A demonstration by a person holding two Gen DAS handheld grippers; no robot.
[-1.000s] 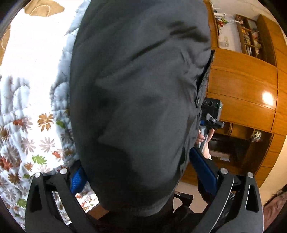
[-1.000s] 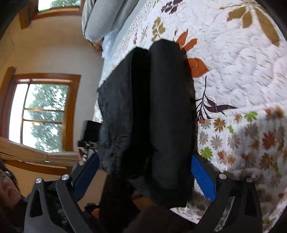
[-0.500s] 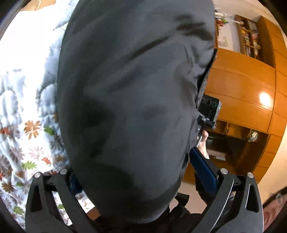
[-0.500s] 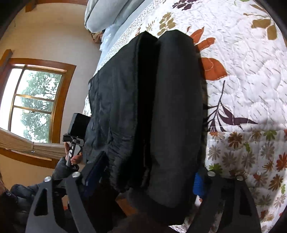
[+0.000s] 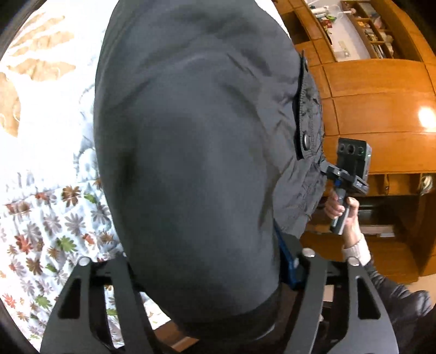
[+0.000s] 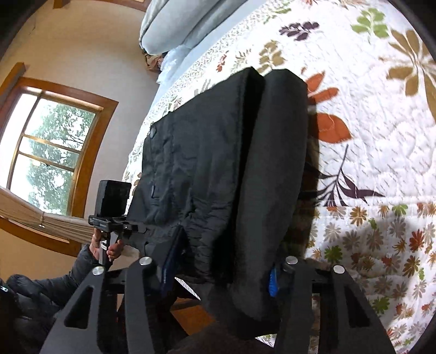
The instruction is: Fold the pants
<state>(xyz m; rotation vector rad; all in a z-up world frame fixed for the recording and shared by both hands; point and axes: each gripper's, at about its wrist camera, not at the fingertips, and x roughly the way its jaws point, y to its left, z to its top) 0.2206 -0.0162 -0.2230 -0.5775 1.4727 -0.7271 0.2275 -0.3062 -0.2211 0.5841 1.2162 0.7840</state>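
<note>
Dark grey-black pants (image 5: 196,152) fill the left wrist view, folded into a thick bundle with a snap button at the waistband. My left gripper (image 5: 201,272) is shut on the near end of the pants; its fingertips are hidden by cloth. In the right wrist view the pants (image 6: 231,168) lie lengthwise on the floral quilt (image 6: 368,136), in two thick folds. My right gripper (image 6: 220,269) is shut on their near end. Each gripper shows in the other's view: the right (image 5: 351,174), the left (image 6: 114,215).
The bed's edge runs under both grippers. A wooden cabinet wall (image 5: 381,114) with shelves stands beyond the bed. A grey pillow (image 6: 179,24) lies at the bed's far end, and a window (image 6: 46,155) is at the left.
Both grippers' jaws have closed in on the pants' near end. The pants have settled lower onto the quilt and spread further along it. The views have shifted slightly.
</note>
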